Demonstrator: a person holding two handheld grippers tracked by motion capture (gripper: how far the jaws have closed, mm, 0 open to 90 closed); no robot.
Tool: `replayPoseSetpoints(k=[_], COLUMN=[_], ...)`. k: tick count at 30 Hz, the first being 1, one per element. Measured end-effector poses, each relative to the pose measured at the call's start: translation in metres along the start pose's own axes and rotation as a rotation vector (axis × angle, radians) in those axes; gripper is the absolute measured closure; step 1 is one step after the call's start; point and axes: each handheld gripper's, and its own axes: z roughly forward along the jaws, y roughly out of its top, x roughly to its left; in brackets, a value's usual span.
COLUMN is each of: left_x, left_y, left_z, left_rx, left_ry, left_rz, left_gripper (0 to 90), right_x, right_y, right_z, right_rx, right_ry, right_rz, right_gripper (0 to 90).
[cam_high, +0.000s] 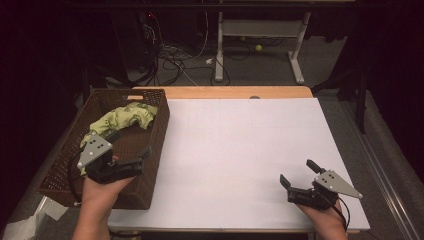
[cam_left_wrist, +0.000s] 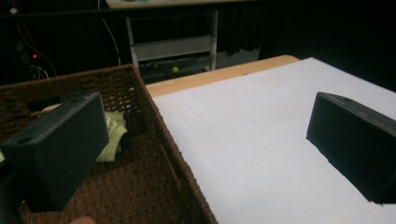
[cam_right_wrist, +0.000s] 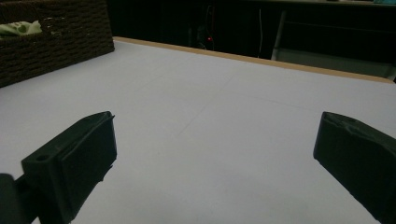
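A brown wicker basket (cam_high: 155, 135) stands on the table's left side with a crumpled yellow-green cloth (cam_high: 125, 117) in its far half. My left gripper (cam_high: 129, 144) hovers open over the basket's near right part, one jaw inside and one over the right wall, nothing between them. In the left gripper view the open gripper (cam_left_wrist: 208, 116) straddles the basket wall (cam_left_wrist: 159, 126), and the cloth (cam_left_wrist: 114, 133) lies beyond the left jaw. My right gripper (cam_high: 300, 173) rests open and empty low over the white sheet (cam_high: 240, 150) at the near right. The right gripper view shows its gripper (cam_right_wrist: 215, 135) wide apart, with the basket (cam_right_wrist: 56, 42) and cloth (cam_right_wrist: 18, 28) far off.
The white sheet covers most of the wooden table (cam_high: 225, 92). Beyond the far edge are a desk frame (cam_high: 260, 30), tangled cables (cam_high: 170, 60) and a small yellow ball (cam_high: 258, 48) on the floor. Crumpled paper (cam_high: 25, 227) lies by the near left corner.
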Motion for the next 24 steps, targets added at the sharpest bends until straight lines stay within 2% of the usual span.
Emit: replayPoseSetpoints(k=[7,9,16,24], left_x=[0.004,0.004,0.01,0.017], left_y=[-0.001,-0.001,-0.001,-0.004], left_z=[-0.002,-0.002,-0.004,-0.008], left_rx=[-0.013,-0.013,0.016,0.016], left_ry=[0.003,-0.002,-0.044,-0.032], left_rz=[-0.008,-0.007,-0.008,-0.007], left_gripper=[0.0,0.0,0.0,0.0], right_x=[-0.001,-0.001,0.002,0.006], right_y=[0.0,0.0,0.001,0.002], right_z=[0.0,-0.001,0.0,-0.001], right_rx=[-0.005,-0.007,0.0,-0.007], right_ry=[0.01,0.01,0.001,0.007], right_rz=[-0.014,-0.002,-0.017,-0.034], right_gripper=[0.0,0.0,0.0,0.0])
